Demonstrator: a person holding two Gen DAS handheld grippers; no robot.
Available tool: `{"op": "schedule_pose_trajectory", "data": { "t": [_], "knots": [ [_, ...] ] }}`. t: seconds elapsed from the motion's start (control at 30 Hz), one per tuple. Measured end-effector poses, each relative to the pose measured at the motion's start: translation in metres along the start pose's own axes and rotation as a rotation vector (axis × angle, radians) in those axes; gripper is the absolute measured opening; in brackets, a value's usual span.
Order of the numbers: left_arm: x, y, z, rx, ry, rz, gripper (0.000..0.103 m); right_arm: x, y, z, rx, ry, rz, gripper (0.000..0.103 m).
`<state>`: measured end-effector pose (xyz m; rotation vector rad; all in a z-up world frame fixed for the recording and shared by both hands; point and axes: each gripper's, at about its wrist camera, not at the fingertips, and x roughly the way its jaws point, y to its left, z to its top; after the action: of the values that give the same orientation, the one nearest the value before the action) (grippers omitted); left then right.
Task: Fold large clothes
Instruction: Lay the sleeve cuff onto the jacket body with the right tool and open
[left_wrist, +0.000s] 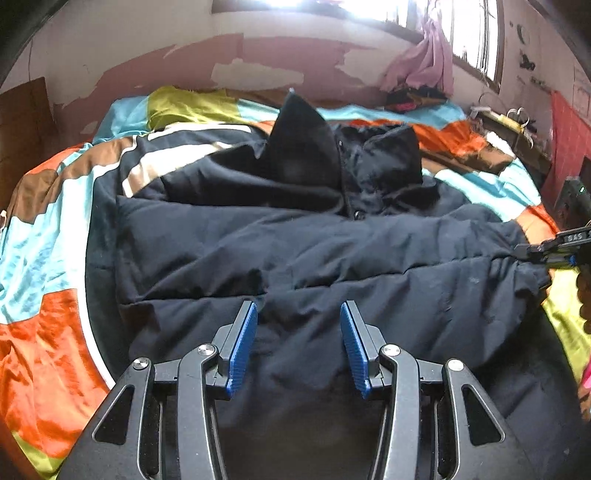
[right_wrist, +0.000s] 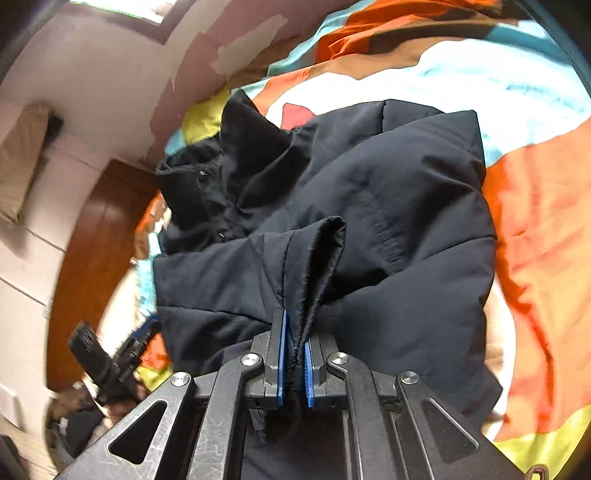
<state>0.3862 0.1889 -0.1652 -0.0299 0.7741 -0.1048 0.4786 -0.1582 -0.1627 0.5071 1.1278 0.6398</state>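
pinching a sleeve cuff of the dark jacket, the right gripper should next carry it across; the left gripper hangs spread, empty.

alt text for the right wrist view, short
The right tongs are shut on a fold of a dark navy padded jacket lying on a bed with a multicoloured sheet. The left tongs show at lower left.

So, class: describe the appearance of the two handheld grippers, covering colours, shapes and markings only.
The left gripper and the right gripper look alike: dark grey metal linkage arms with triangular cut-outs and round silver pivot bolts. Each finger carries a flat, ribbed blue pad. The right gripper's frame is visibly scratched. No cables or sleeves show.
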Motion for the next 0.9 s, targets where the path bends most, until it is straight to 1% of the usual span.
{"op": "schedule_pose_trajectory", "data": {
  "t": [0.1,0.13,0.17,0.27,0.37,0.5,0.6,0.67,0.7,0.73,0.77,0.8,0.9],
  "knots": [
    [0.003,-0.001,-0.002,0.005,0.006,-0.001,0.041,0.005,0.007,0.001,-0.054,0.011,-0.061,0.009],
    [0.004,-0.001,-0.002,0.004,0.008,-0.002,0.041,0.007,0.01,0.001,-0.08,0.014,-0.095,0.01],
    [0.005,-0.001,-0.004,0.004,0.013,-0.001,0.041,0.01,0.01,0.0,-0.105,0.018,-0.127,0.01],
    [0.013,-0.001,-0.006,0.011,0.036,0.011,0.041,0.02,0.005,-0.006,-0.14,0.038,-0.189,0.01],
    [0.018,-0.002,-0.008,0.027,0.05,0.024,0.041,0.024,0.002,-0.01,-0.135,0.044,-0.2,0.012],
    [0.017,-0.002,-0.008,0.026,0.045,0.016,0.041,0.012,0.003,-0.007,-0.087,0.017,-0.159,0.017],
    [0.017,-0.002,-0.007,0.026,0.045,0.015,0.041,-0.006,0.008,-0.004,-0.092,-0.025,-0.188,0.017],
    [0.017,-0.003,-0.006,0.025,0.043,0.015,0.041,-0.019,0.014,-0.002,-0.092,-0.063,-0.231,0.029],
    [0.017,-0.004,-0.005,0.024,0.043,0.015,0.041,-0.023,0.018,-0.001,-0.096,-0.085,-0.258,0.044],
    [0.017,-0.004,-0.005,0.022,0.043,0.015,0.041,-0.027,0.023,-0.001,-0.103,-0.106,-0.28,0.051],
    [0.017,-0.005,-0.004,0.022,0.042,0.014,0.041,-0.03,0.034,0.0,-0.121,-0.135,-0.304,0.056],
    [0.017,-0.006,-0.004,0.022,0.04,0.012,0.041,-0.03,0.041,0.0,-0.135,-0.146,-0.302,0.056],
    [0.018,-0.009,-0.004,0.033,0.041,0.015,0.041,-0.019,0.077,-0.002,-0.22,-0.147,-0.243,0.056]
  ]
}}
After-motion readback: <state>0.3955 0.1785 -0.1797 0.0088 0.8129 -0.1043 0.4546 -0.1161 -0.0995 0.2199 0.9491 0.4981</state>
